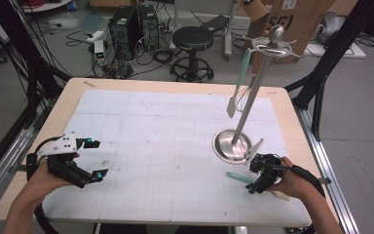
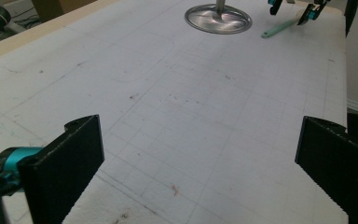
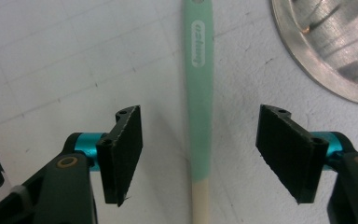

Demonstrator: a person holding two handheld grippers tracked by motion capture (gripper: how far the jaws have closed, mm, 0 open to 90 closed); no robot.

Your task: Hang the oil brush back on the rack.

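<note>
The right gripper (image 3: 199,154) straddles the green-handled utensil (image 3: 199,93) lying beside the stand's base (image 3: 326,51), jaws open, not yet touching — closing squarely on the handle likely comes next.

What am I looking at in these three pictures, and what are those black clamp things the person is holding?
A person sits at a table holding a two-jaw tool in each hand. The high view looks down from above; the other two come from cameras riding on each tool. The left hand-held gripper rests open over the bare white mat. The right hand-held gripper has its black jaws on either side of a green-handled utensil lying flat, with gaps showing, so nothing is gripped yet. Beside it stands a metal utensil stand with a round base, where a spatula and a whisk hang.
</note>
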